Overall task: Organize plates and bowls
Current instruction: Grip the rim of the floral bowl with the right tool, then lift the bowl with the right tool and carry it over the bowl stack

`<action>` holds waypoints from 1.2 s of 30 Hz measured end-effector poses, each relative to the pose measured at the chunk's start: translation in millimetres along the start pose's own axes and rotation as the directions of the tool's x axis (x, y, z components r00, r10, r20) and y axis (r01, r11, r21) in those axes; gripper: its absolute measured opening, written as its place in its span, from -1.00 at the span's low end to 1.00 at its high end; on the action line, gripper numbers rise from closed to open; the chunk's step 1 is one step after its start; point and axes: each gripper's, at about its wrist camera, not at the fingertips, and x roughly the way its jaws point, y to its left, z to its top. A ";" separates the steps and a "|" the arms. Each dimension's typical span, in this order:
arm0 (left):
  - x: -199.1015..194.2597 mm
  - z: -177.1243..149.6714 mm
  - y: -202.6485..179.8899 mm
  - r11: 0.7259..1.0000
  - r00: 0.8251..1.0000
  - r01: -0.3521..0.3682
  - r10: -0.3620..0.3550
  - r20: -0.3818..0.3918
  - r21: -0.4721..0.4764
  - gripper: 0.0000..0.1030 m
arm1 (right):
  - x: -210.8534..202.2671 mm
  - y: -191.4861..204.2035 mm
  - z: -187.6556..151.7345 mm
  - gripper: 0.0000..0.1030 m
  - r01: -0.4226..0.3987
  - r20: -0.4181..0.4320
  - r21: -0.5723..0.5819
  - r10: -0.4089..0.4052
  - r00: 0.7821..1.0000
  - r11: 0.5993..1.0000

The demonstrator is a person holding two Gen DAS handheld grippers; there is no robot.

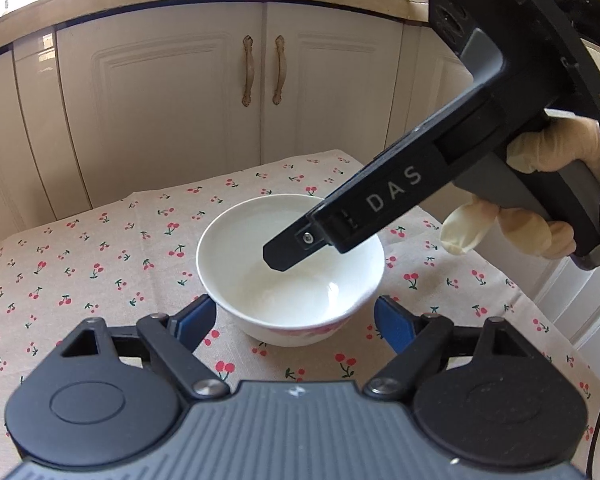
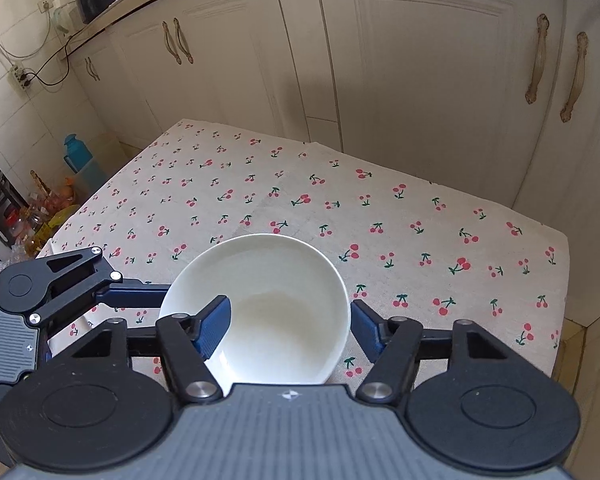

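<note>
A white bowl (image 1: 290,268) with a pink pattern on its outside stands on the cherry-print tablecloth (image 1: 100,264). My left gripper (image 1: 295,320) is open, its blue pads on either side of the bowl's near wall, apart from it. My right gripper (image 2: 290,324) is open over the same bowl (image 2: 260,300): its left finger (image 2: 214,326) is inside the bowl, its right finger (image 2: 366,326) outside the rim. In the left wrist view the right gripper's finger (image 1: 288,248) reaches down into the bowl from the upper right. The left gripper (image 2: 112,296) shows at the left of the right wrist view.
White cabinet doors (image 1: 236,80) stand just behind the table. The table's right edge (image 2: 560,300) drops off to the floor. A blue bottle (image 2: 78,156) and clutter sit on the floor at the left. A gloved hand (image 1: 540,200) holds the right gripper.
</note>
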 end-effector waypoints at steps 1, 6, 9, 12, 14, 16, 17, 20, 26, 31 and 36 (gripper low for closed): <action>0.3 0.2 0.5 1.000 1.000 -0.001 0.001 0.002 -0.005 0.66 | 1.2 -0.9 1.7 0.32 -0.001 -0.008 0.007 0.002 1.000 1.000; 3.1 1.2 0.5 1.000 1.000 -0.007 0.007 0.002 -0.005 0.66 | 1.6 -2.3 7.6 0.28 -0.013 -0.026 0.025 0.013 1.000 1.000; 4.8 1.3 1.2 1.000 1.000 -0.006 0.006 0.005 -0.010 0.67 | 2.7 -0.8 9.9 0.28 -0.004 -0.044 0.019 0.005 0.999 1.000; 5.5 1.1 1.2 1.000 1.000 -0.008 0.008 0.007 -0.010 0.67 | 4.5 0.3 12.1 0.28 0.002 -0.061 0.015 -0.001 0.998 1.000; 5.4 0.5 1.6 1.000 1.000 -0.006 0.006 0.009 -0.011 0.67 | 6.6 0.6 14.1 0.28 0.004 -0.070 0.014 -0.003 0.998 1.000; 5.0 0.1 1.9 1.000 1.000 -0.004 0.005 0.010 -0.012 0.67 | 9.0 0.8 15.5 0.29 0.006 -0.077 0.014 -0.005 0.997 1.000; 5.0 0.0 1.9 1.000 1.000 -0.004 0.004 0.010 -0.012 0.67 | 10.2 1.2 16.1 0.29 0.008 -0.083 0.011 -0.007 0.997 1.000; 4.5 -0.3 2.4 1.000 1.000 -0.003 0.003 0.011 -0.014 0.67 | 13.9 2.0 17.4 0.29 0.015 -0.094 0.009 -0.014 0.995 1.000; 3.8 0.2 2.6 1.000 1.000 0.001 -0.001 0.008 -0.010 0.67 | 14.1 4.8 17.4 0.28 0.031 -0.105 0.010 -0.030 0.994 0.999; 2.9 0.7 1.7 1.000 1.000 0.006 -0.006 0.006 0.003 0.67 | 13.4 7.2 15.5 0.29 0.042 -0.112 0.008 -0.041 0.993 0.999; 1.1 1.3 -0.2 1.000 1.000 0.015 -0.015 0.002 0.005 0.67 | 11.0 7.2 12.6 0.29 0.042 -0.117 0.027 -0.038 0.992 0.999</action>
